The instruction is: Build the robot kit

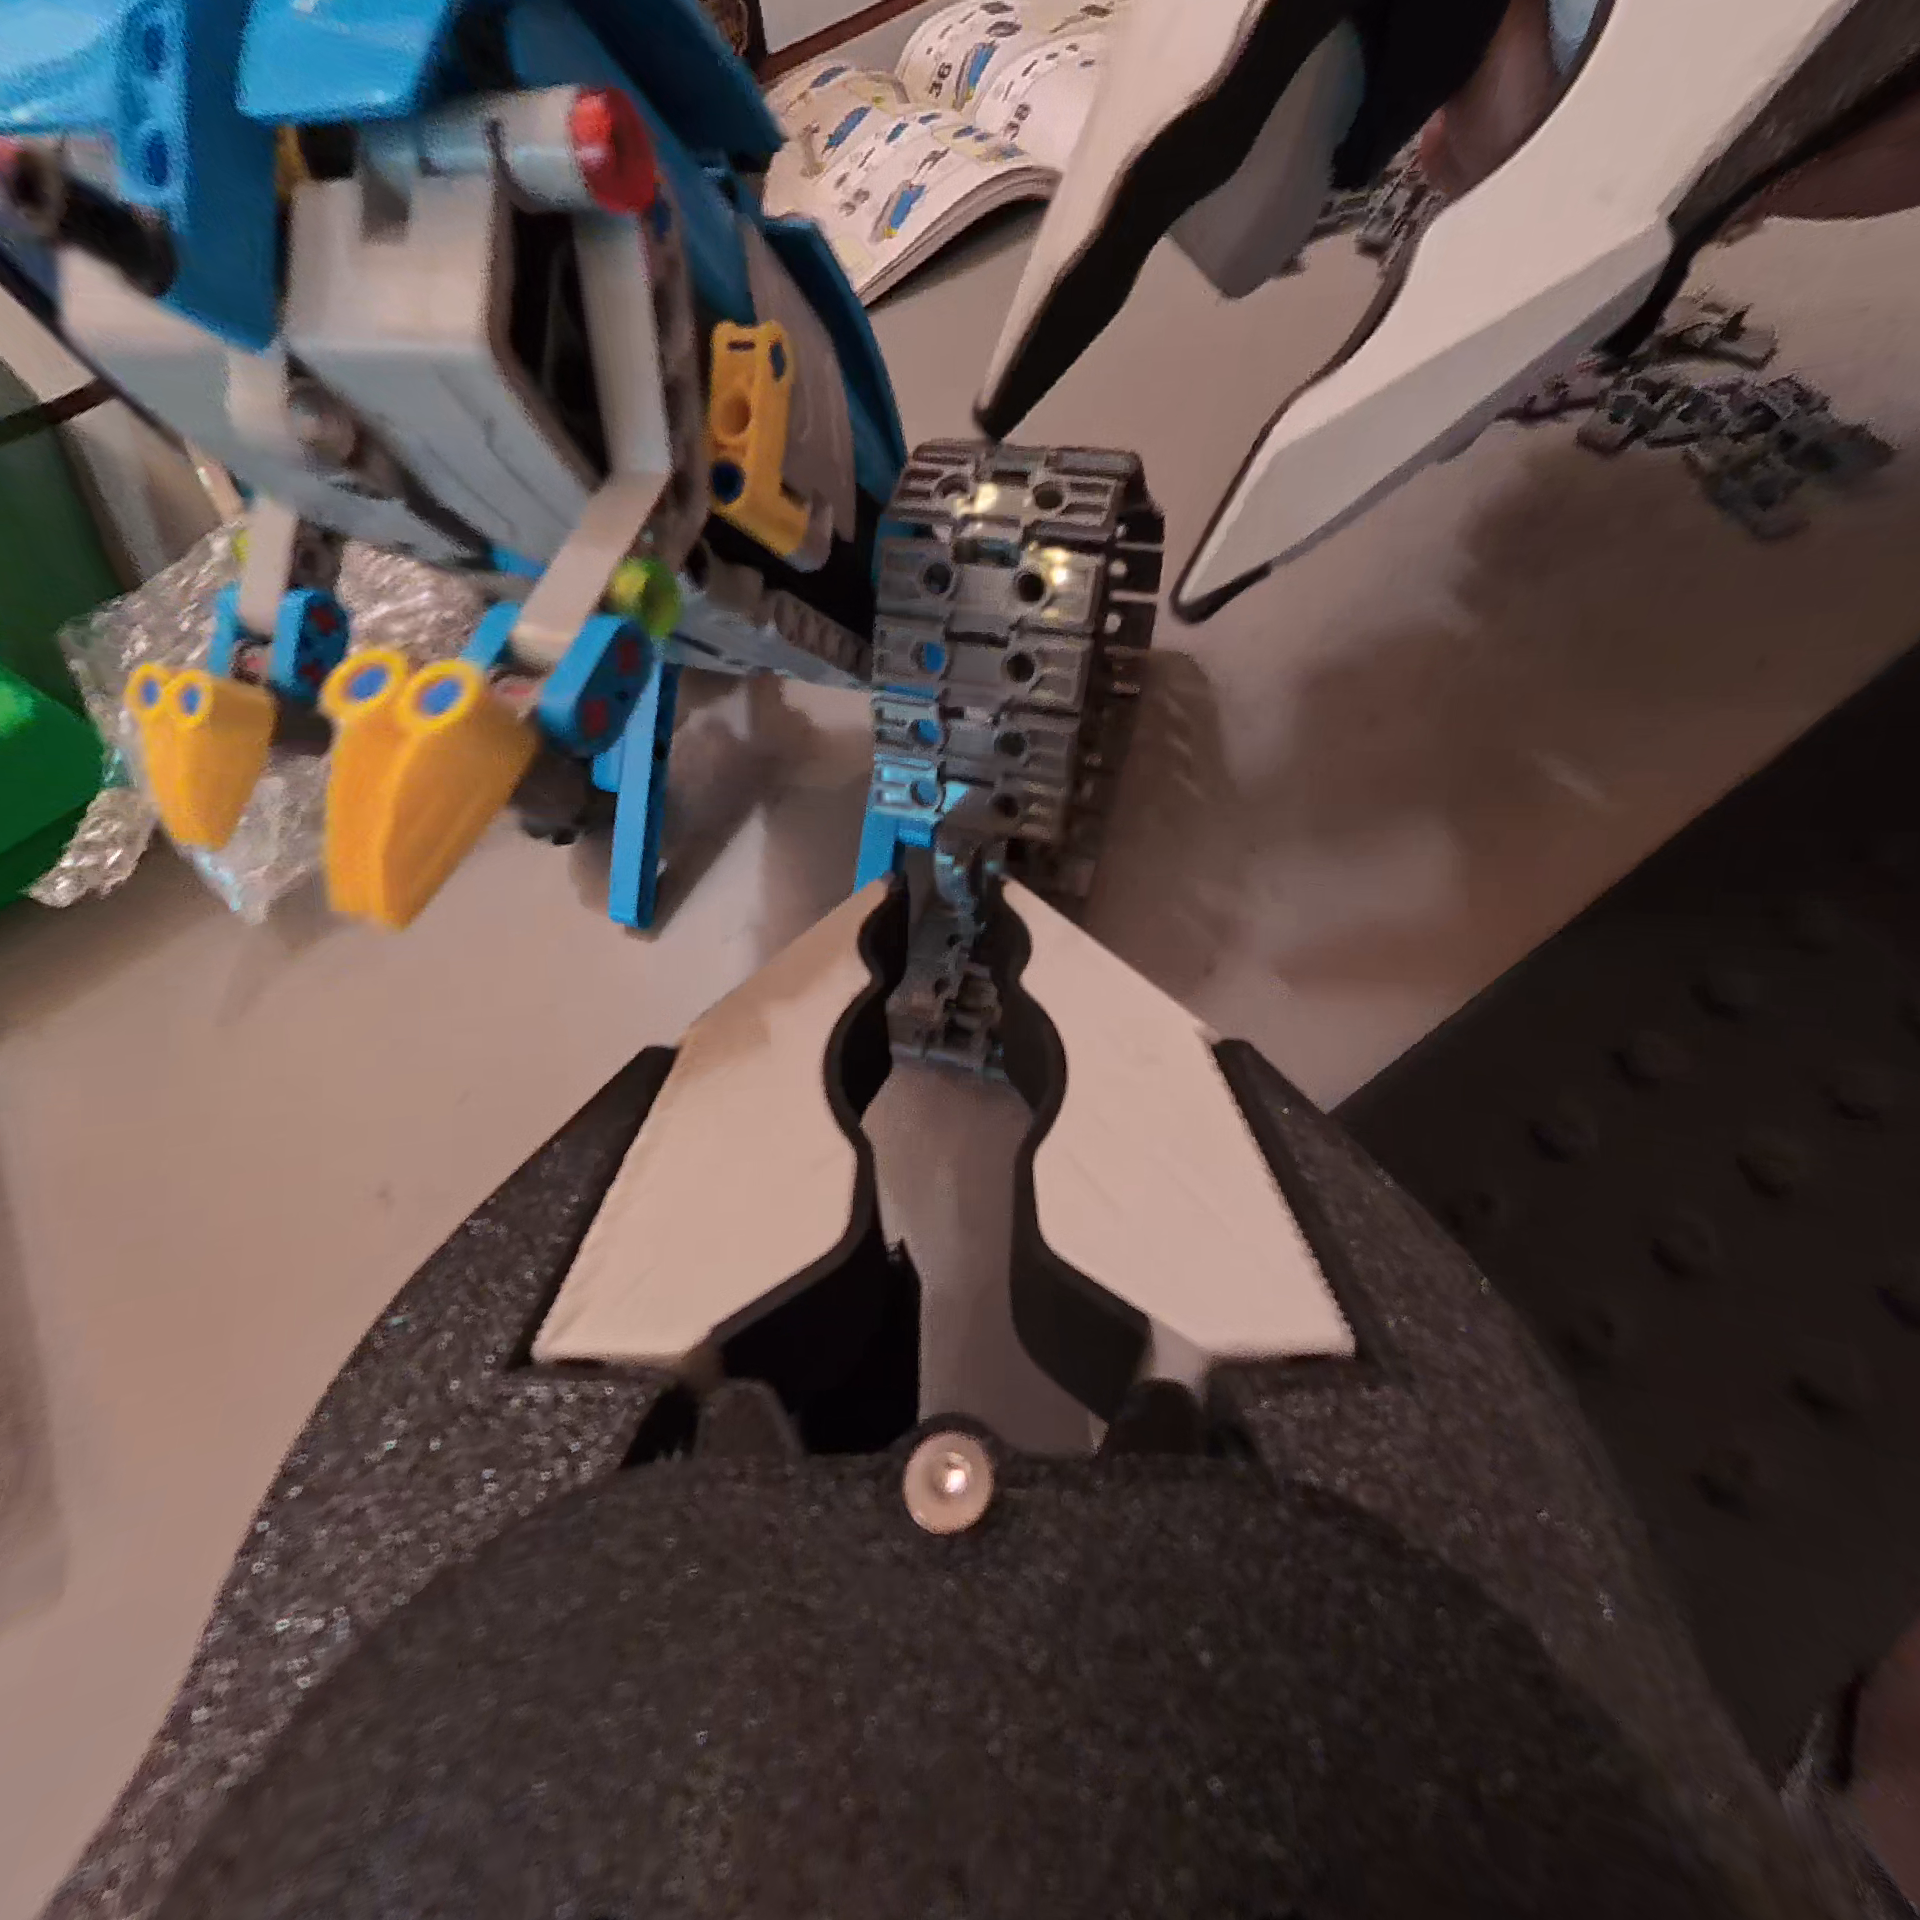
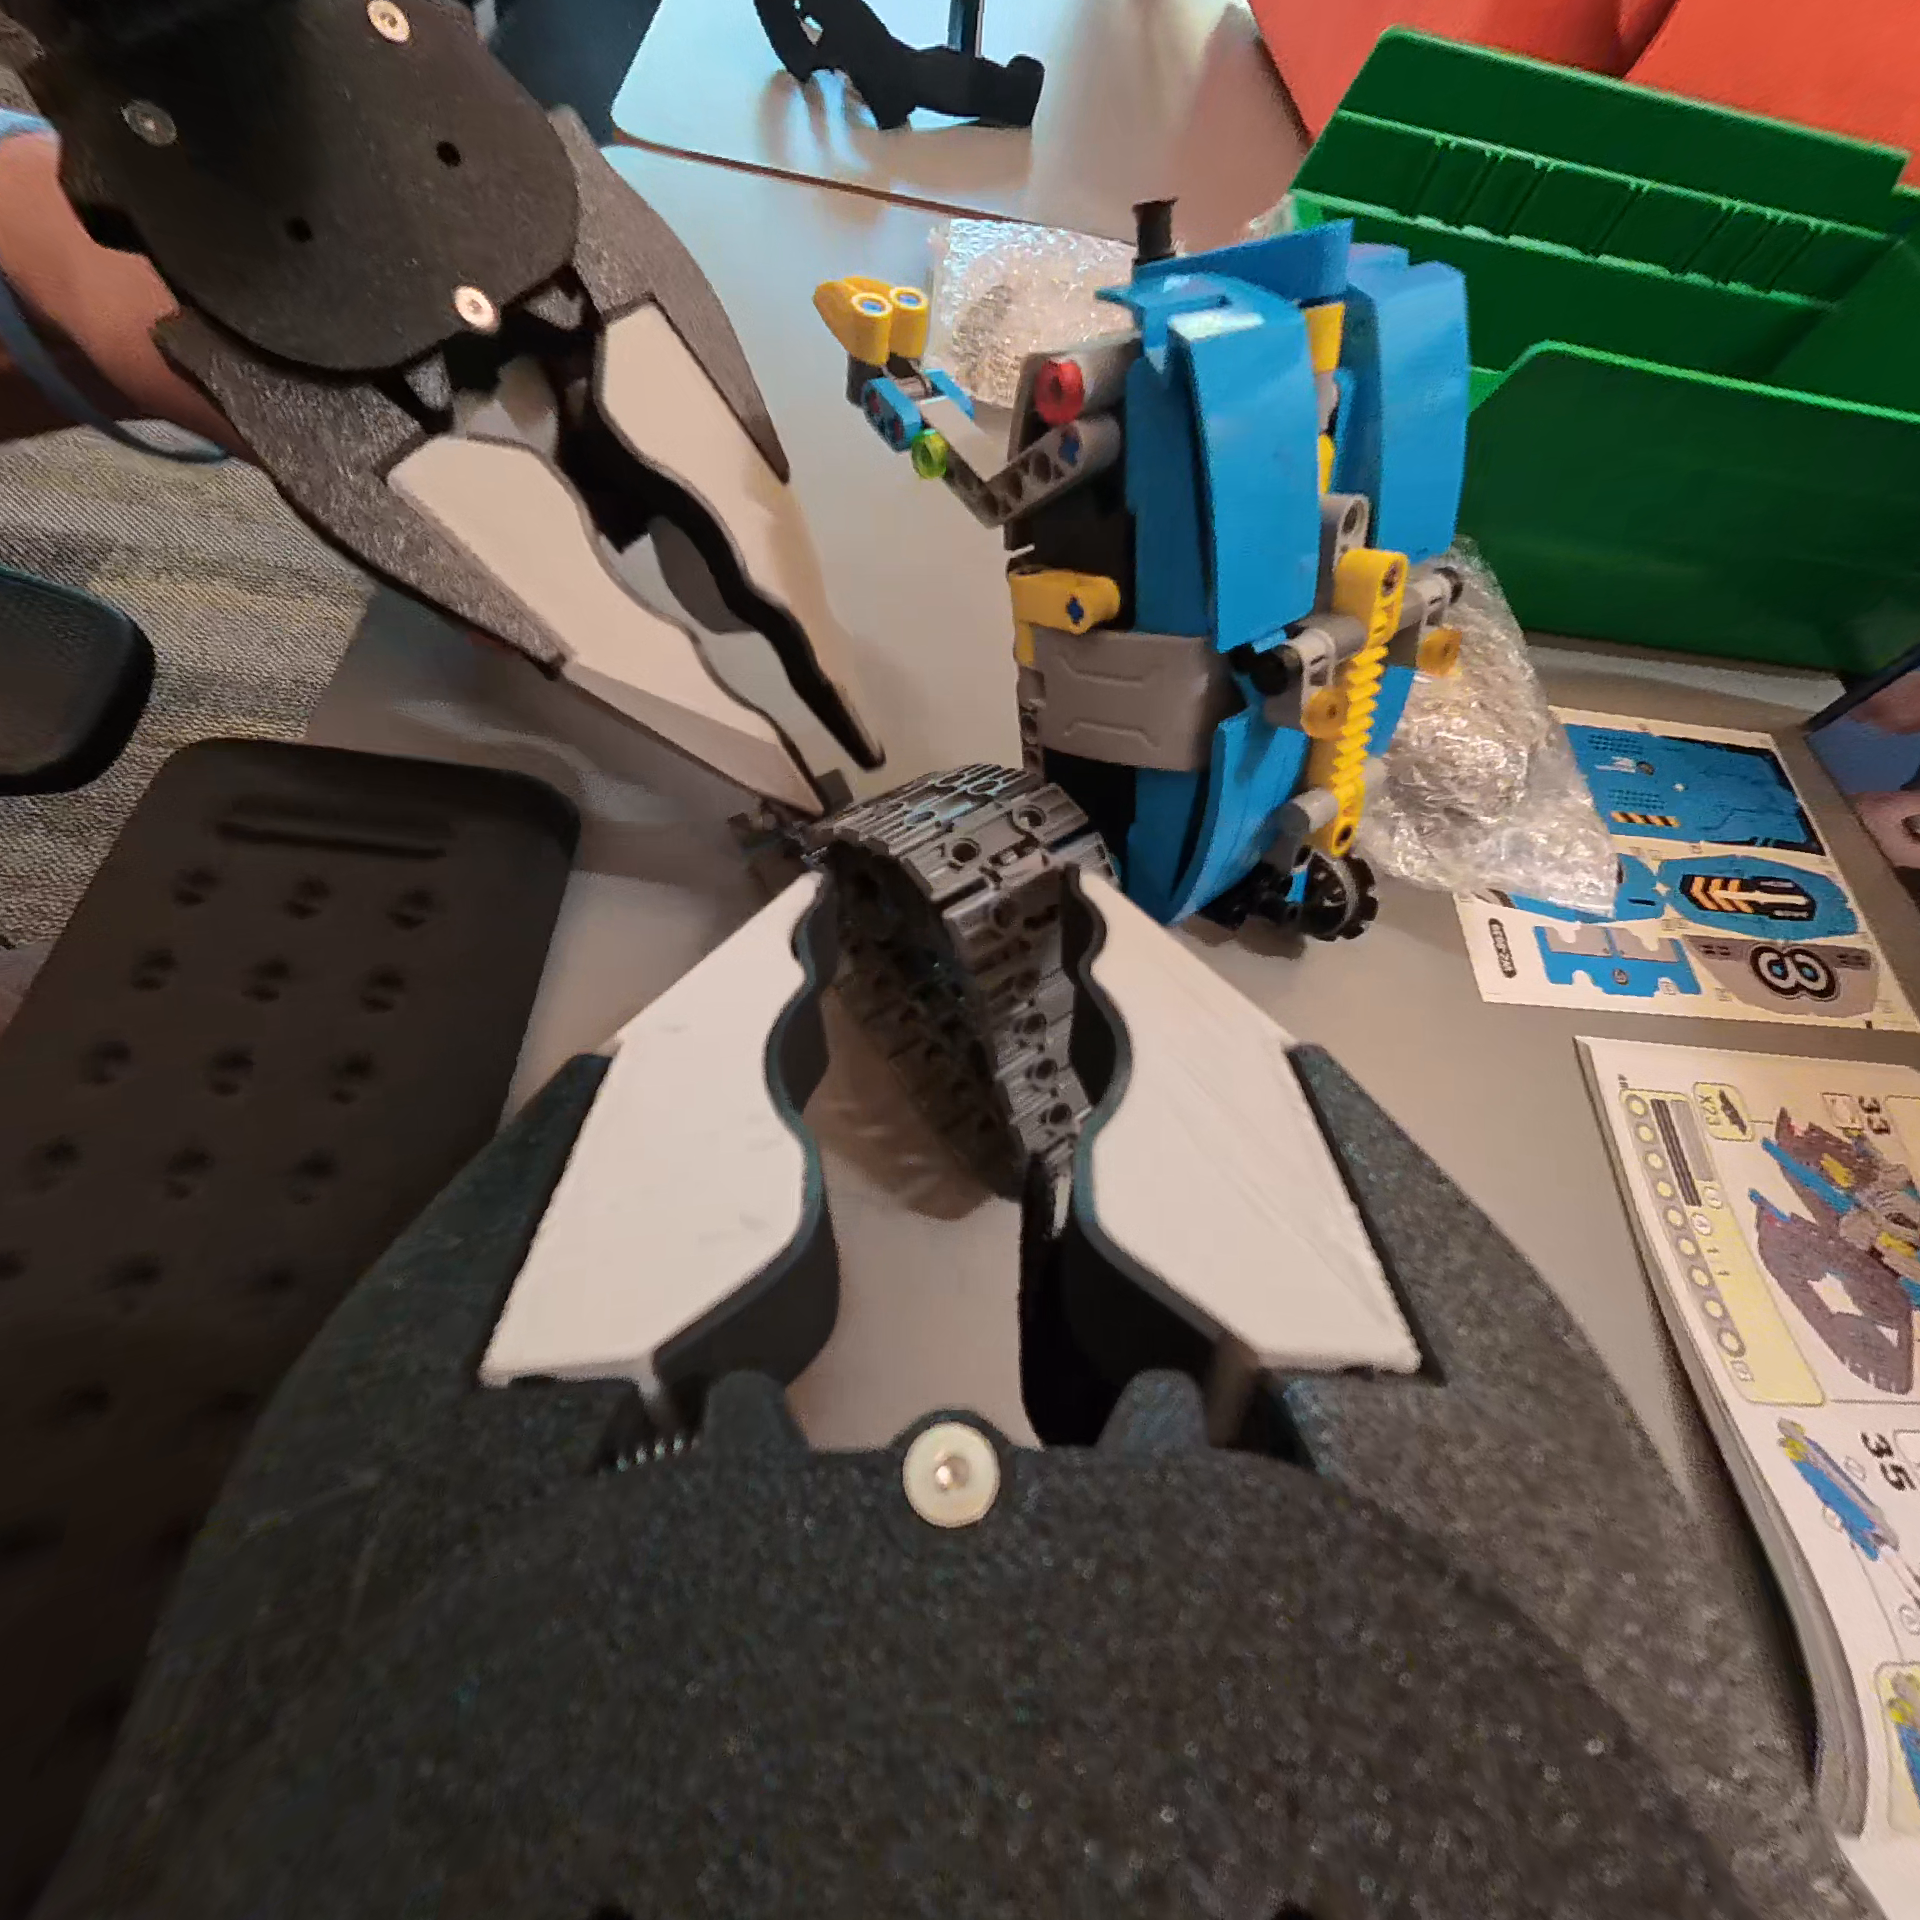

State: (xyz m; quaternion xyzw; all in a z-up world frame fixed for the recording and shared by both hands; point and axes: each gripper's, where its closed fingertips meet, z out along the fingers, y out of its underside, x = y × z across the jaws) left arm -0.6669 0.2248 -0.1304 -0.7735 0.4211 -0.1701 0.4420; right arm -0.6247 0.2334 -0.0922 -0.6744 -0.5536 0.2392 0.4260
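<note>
Left wrist view shows our left gripper (image 1: 940,904) with its jaws pinching one end of a grey toy track belt (image 1: 1013,644), a loop of linked plastic pieces held up off the bench (image 1: 312,1091). In the right wrist view, our right gripper (image 2: 951,904) has its jaws spread partway around the other side of the same loop; the belt lies against the right finger, but we cannot tell whether the left finger touches it. The left gripper comes in from the upper left there, its tips meeting the belt's far end. Just behind the belt stands a blue, grey and yellow brick model (image 2: 1236,623), with crumpled clear plastic wrap (image 2: 1486,779) beside it and green bins (image 2: 1662,364) farther back. A sticker sheet (image 2: 1683,883) and an open instruction booklet (image 2: 1766,1299) lie on the bench to the right. A black perforated mat (image 2: 260,987) lies to the left.
</note>
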